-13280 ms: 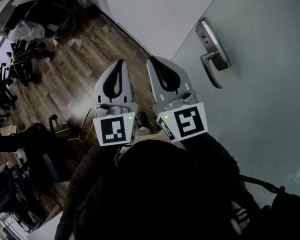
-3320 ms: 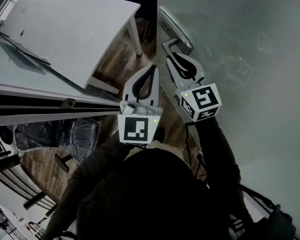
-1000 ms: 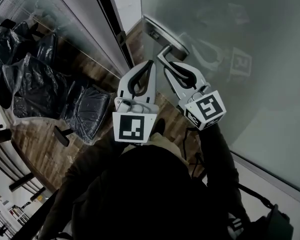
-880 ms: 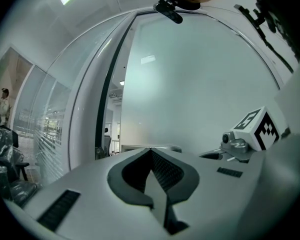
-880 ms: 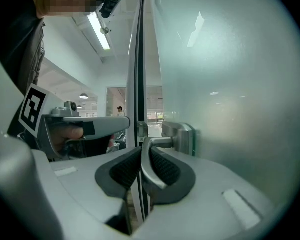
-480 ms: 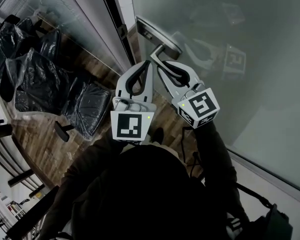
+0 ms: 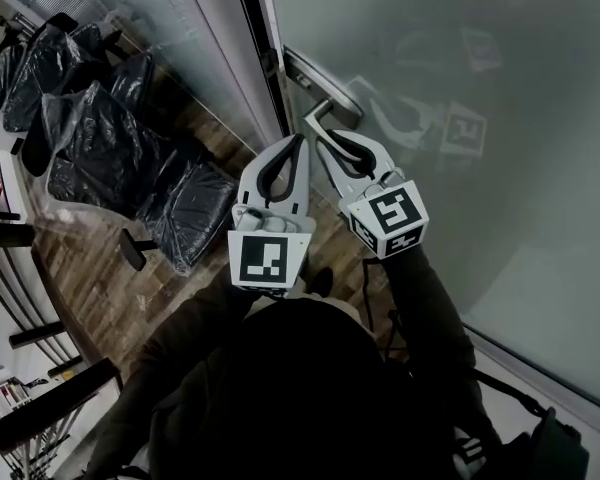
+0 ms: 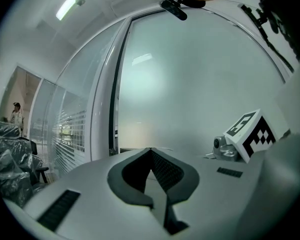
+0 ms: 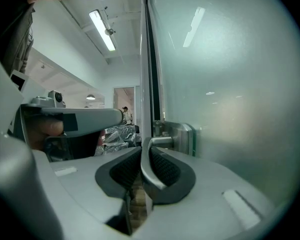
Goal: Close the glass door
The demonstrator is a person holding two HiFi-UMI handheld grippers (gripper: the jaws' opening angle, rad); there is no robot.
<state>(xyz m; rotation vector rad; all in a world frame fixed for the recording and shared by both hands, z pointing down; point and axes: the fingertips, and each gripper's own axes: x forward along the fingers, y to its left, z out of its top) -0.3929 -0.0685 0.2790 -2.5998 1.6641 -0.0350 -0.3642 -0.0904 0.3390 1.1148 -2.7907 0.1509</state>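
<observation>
1. Right gripper [image 7: 322, 136]: clamped on the door handle [image 7: 332, 110], upper centre of the head view, with the lever pinched between both pads.
2. Left gripper [image 7: 297, 143]: jaws pressed together on nothing, just left of the right one.
3. Glass door [image 7: 460, 88]: frosted pane filling the right of the frame. Its free edge sits at the dark frame strip [image 7: 252, 28]; whether it is latched cannot be told.
4. Handle axis: the lever lies lengthwise along the jaws, free end toward the person and pivot end at the plate by the door edge.
5. Hazards, judged: smooth metal may slide out of the pads under a sideways pull, and the latch may fail to catch. The idle left gripper, near the frame, risks being nipped.
</observation>
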